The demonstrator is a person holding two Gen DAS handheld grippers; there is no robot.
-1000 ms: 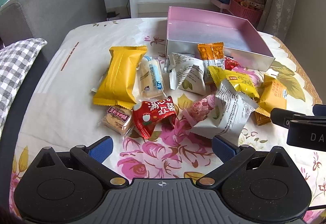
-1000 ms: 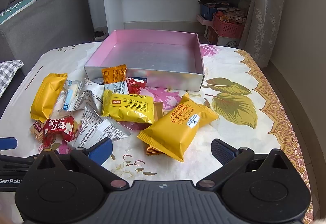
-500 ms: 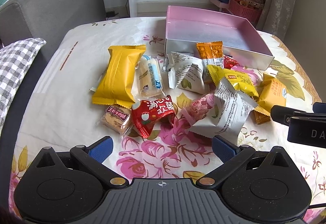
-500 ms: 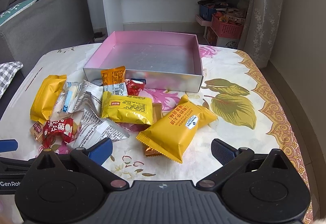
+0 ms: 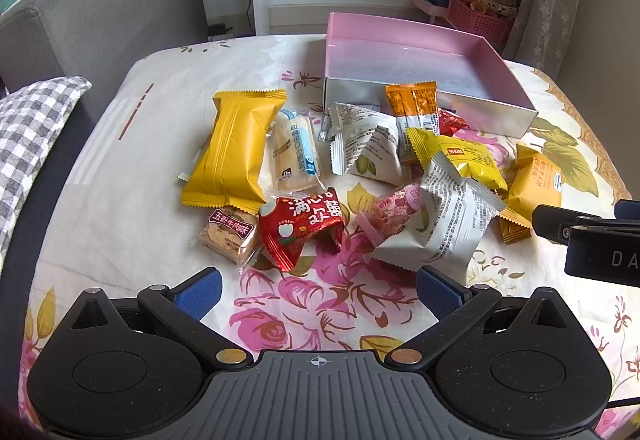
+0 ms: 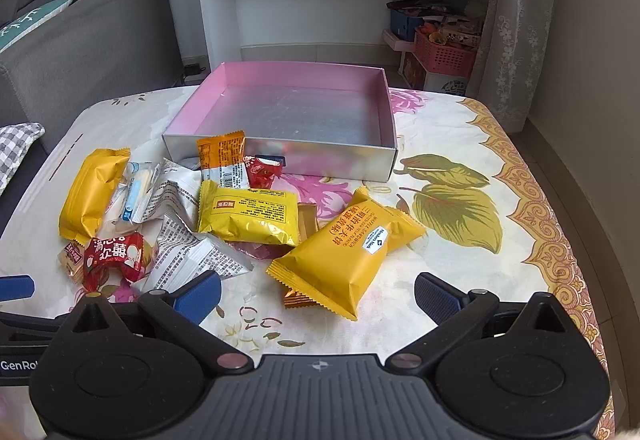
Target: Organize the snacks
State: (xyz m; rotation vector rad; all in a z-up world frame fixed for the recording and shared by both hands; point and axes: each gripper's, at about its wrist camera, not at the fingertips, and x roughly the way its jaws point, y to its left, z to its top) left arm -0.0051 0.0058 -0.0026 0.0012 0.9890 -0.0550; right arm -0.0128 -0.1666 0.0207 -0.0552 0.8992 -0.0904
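Several snack packets lie in a loose pile on a floral cloth. A pink-lined silver box stands empty behind them. My left gripper is open and empty, just short of a red packet and a white packet. A long yellow packet lies at the left. My right gripper is open and empty, just in front of a big yellow packet. Another yellow packet lies left of it.
A grey sofa with a checked cushion stands at the left. A white shelf unit and pink baskets stand behind the table. The right gripper's body shows at the left view's right edge.
Both grippers have moved slightly; the views shifted a little toward the pile. No packet has moved.
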